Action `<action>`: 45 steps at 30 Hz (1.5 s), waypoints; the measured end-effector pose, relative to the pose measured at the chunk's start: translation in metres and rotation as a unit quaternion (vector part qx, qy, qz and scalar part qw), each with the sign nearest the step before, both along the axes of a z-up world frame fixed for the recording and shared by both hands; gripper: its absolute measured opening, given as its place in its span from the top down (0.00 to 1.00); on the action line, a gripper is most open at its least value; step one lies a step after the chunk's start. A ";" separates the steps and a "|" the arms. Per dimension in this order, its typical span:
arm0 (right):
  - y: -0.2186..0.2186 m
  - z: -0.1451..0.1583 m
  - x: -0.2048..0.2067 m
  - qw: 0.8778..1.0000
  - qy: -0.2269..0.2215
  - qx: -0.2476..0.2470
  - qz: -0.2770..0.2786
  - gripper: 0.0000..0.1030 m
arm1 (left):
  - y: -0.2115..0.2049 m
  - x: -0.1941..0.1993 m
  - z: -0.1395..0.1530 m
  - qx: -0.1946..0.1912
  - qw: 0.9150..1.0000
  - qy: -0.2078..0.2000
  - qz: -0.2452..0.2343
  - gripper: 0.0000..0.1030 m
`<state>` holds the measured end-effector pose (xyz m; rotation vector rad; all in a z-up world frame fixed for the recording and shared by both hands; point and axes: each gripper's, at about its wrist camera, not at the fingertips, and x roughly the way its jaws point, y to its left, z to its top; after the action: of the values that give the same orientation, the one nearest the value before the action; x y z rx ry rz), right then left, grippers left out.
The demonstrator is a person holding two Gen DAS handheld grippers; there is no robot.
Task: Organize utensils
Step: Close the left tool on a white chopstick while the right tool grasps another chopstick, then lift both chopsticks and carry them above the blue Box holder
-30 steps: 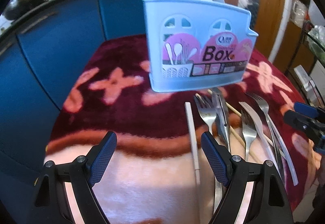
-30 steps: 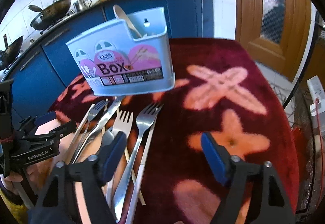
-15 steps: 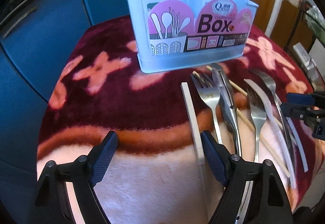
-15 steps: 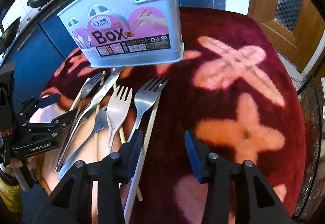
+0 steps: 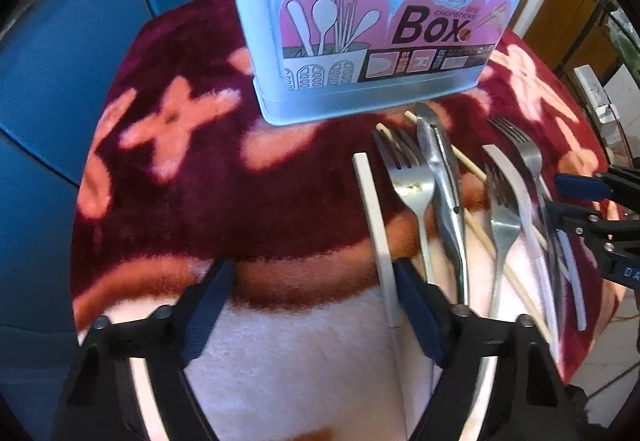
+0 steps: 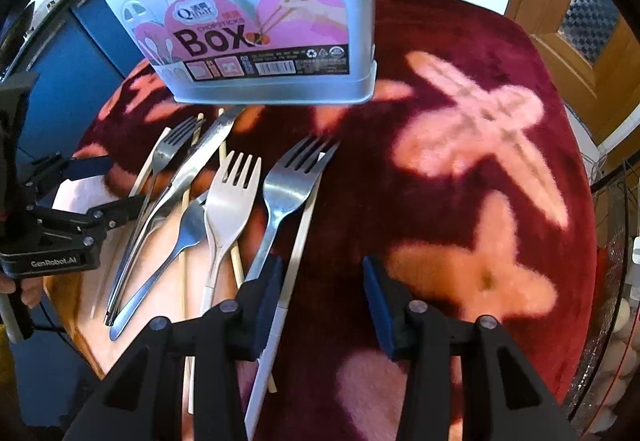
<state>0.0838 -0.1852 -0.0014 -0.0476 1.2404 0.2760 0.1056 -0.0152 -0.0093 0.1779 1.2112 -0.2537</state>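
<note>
- Lying just ahead of the right gripper [image 6: 323,291] is the nearest utensil pair: a steel fork [image 6: 290,187] and, under its right edge, a white chopstick [image 6: 298,241]; the handles of both run back beside the gripper's left pad, so they sit slightly left of its centre line rather than between the pads
- Both of them have their long axis running roughly away from the camera, leaning right at the far end; the fork's tines point toward the blue chopsticks box [image 6: 272,29], its handle toward the gripper
- The right gripper's jaws stand moderately apart with nothing between them; a small shift left should put the fork handle in the gap, in my judgement
- The left gripper [image 5: 310,299] is spread wide and empty; another white chopstick [image 5: 376,225] passes just inside its right pad, long axis pointing up toward the box
- Right of that stick lie a fork [image 5: 412,185], a table knife [image 5: 444,185], a wooden chopstick [image 5: 472,173] lying diagonally, and further forks, all fanned with working ends toward the box, on the red floral cloth [image 5: 180,181]
- The box stands upright at the far side of the spread, close beyond the tines; a pale spoon-like handle shows in it from the right view
- Each gripper has a stick within reach, but only the right one has a fork handle right at its pad
</note>
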 end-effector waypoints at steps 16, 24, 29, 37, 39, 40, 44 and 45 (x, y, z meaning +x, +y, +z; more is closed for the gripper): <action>-0.014 0.003 0.009 0.997 0.036 0.070 -0.005 0.92 | 0.015 0.005 0.009 -0.126 0.989 0.054 0.048 0.84; -0.023 0.010 -0.004 0.994 0.025 0.103 -0.013 0.92 | 0.019 -0.009 0.015 -0.149 0.987 0.034 0.045 0.86; -0.027 0.017 -0.012 0.994 0.003 0.110 -0.017 0.92 | 0.013 -0.019 0.020 -0.125 0.992 -0.010 0.025 0.86; -0.030 0.031 -0.023 0.993 -0.019 0.115 -0.017 0.92 | -0.001 -0.014 0.013 -0.069 0.997 -0.031 0.013 0.85; -0.027 0.029 -0.023 0.993 -0.019 0.112 -0.016 0.92 | -0.003 -0.013 0.010 -0.065 0.997 -0.028 0.011 0.85; -0.027 0.029 -0.023 0.993 -0.019 0.111 -0.017 0.92 | -0.006 -0.012 0.008 -0.063 0.998 -0.026 0.010 0.85; -0.030 0.031 -0.025 0.994 -0.020 0.108 -0.023 0.92 | -0.007 -0.012 0.008 -0.067 0.997 -0.039 0.008 0.91; -0.029 0.030 -0.024 0.994 -0.020 0.108 -0.025 0.92 | -0.006 -0.013 0.010 -0.074 0.996 -0.042 0.009 0.92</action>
<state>0.0597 -0.2141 0.0287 0.1634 1.1633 0.3636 0.0927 -0.0210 0.0008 0.0487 1.1053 -0.3155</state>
